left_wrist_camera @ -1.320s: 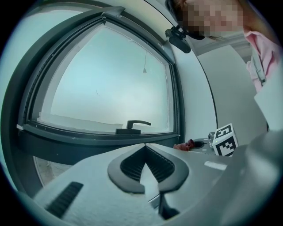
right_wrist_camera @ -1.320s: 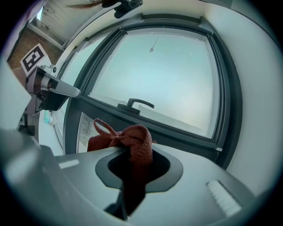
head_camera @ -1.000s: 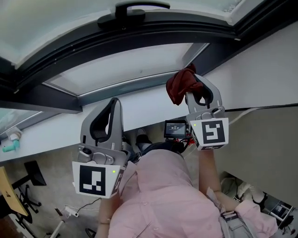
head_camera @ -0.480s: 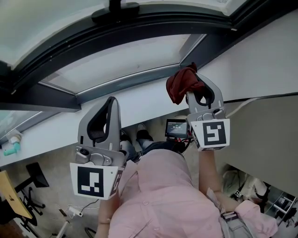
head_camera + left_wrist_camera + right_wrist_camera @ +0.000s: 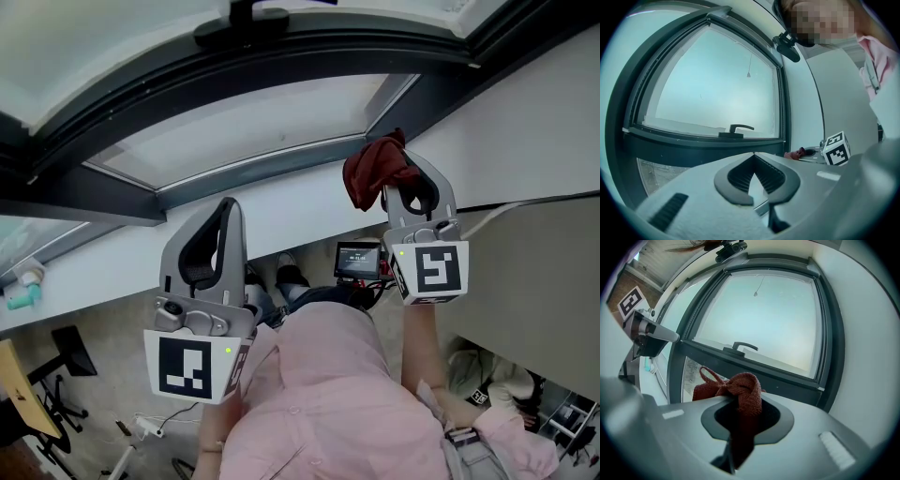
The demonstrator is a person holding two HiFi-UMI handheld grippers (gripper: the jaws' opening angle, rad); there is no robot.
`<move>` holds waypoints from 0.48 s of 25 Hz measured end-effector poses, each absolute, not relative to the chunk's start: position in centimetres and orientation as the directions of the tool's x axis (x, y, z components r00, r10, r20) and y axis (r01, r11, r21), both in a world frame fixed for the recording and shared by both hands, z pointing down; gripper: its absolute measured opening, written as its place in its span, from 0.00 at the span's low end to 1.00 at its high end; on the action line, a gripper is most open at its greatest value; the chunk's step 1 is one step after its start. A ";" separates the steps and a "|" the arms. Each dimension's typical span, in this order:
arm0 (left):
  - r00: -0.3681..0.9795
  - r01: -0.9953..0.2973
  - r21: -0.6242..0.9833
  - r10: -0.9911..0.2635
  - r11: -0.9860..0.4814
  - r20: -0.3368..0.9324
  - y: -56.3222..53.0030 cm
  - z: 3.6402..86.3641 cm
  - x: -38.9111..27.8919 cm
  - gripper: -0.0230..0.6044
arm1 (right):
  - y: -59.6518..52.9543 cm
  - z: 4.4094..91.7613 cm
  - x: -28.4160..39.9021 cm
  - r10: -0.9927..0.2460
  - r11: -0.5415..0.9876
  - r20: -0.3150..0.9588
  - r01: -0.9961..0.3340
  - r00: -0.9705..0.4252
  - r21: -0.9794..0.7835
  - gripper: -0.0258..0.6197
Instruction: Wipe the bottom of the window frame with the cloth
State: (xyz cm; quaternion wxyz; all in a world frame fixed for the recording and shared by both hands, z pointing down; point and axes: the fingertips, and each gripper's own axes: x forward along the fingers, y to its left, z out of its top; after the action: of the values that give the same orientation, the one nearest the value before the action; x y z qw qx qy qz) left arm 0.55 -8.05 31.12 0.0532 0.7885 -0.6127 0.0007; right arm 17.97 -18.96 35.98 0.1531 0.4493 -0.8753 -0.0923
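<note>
Right gripper view: right gripper (image 5: 743,401) fingers clamped on the bunched red cloth (image 5: 740,385), held up just beside the window frame (image 5: 253,171) bottom, near its right corner. Left gripper (image 5: 753,157) fingers together, nothing between, over the white sill (image 5: 103,274).

Light: I record diffuse daylight from the window glass (image 5: 759,319) ahead of the right gripper (image 5: 739,399) and left gripper (image 5: 753,157); glass washed out. 2 gripper views bent, corners black, near bodies soft.
</note>
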 end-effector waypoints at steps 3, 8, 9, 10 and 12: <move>0.245 -0.967 0.085 -0.968 -0.239 0.062 -8.1 31.0 0.4 0.04 | -19.0 36.1 17.8 -0.811 0.585 0.189 -0.755 -0.554 0.298 0.14; 0.244 -0.967 0.088 -0.968 -0.238 0.059 -8.4 31.1 0.5 0.04 | -19.3 36.5 17.5 -0.803 0.595 0.198 -0.746 -0.561 0.299 0.14; 0.244 -0.967 0.088 -0.968 -0.238 0.058 -8.4 31.1 0.6 0.04 | -19.4 36.5 17.5 -0.803 0.595 0.197 -0.746 -0.562 0.297 0.14; 0.244 -0.967 0.088 -0.968 -0.239 0.058 -8.4 31.2 0.7 0.04 | -19.5 36.3 17.4 -0.802 0.597 0.192 -0.746 -0.566 0.295 0.14; 0.244 -0.967 0.088 -0.968 -0.239 0.058 -8.4 31.4 0.9 0.04 | -20.0 35.4 16.8 -0.792 0.609 0.162 -0.740 -0.589 0.285 0.14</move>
State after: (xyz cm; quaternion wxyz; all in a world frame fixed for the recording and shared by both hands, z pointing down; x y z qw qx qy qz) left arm 0.89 -8.42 31.40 0.0525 0.7870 -0.6148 -0.0040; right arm 16.81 -19.98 35.37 0.1370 0.4322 -0.8863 -0.0940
